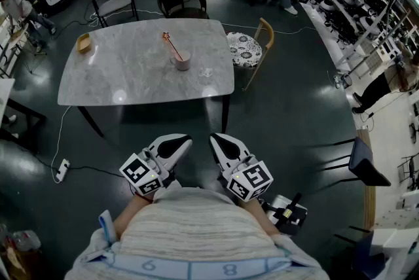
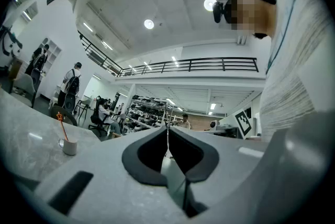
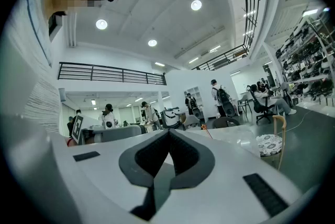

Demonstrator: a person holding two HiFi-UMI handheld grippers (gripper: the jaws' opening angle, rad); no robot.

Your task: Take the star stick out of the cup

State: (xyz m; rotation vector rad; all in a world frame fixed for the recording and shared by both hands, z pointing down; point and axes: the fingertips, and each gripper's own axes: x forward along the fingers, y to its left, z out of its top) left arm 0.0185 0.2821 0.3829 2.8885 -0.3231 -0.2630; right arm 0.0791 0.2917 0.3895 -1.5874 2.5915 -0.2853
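Risk: slanted stick [image 1: 171, 45] pulled sideways could tip cup [image 1: 182, 63] on counter [image 1: 111, 79]. Left hand-held gripper [image 1: 184, 140], right hand-held gripper [image 1: 215, 139]: jaws together, empty, lower centre of frame, well apart from cup.

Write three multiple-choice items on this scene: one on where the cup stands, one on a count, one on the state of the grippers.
1. Where on the grey table does the cup stand, as the head view shows it?
A. at its near left corner
B. right of its middle
C. at its far left corner

2. How many sticks stand in the cup?
A. none
B. three
C. one

3. How are the left gripper and the right gripper?
A. both shut and empty
B. both wide open
C. the left shut on the stick

Answers:
1 B: the cup stands a little right of the tabletop's centre, away from every corner.
2 C: only the star stick leans out of it.
3 A: in each gripper view the jaws meet with nothing between them.
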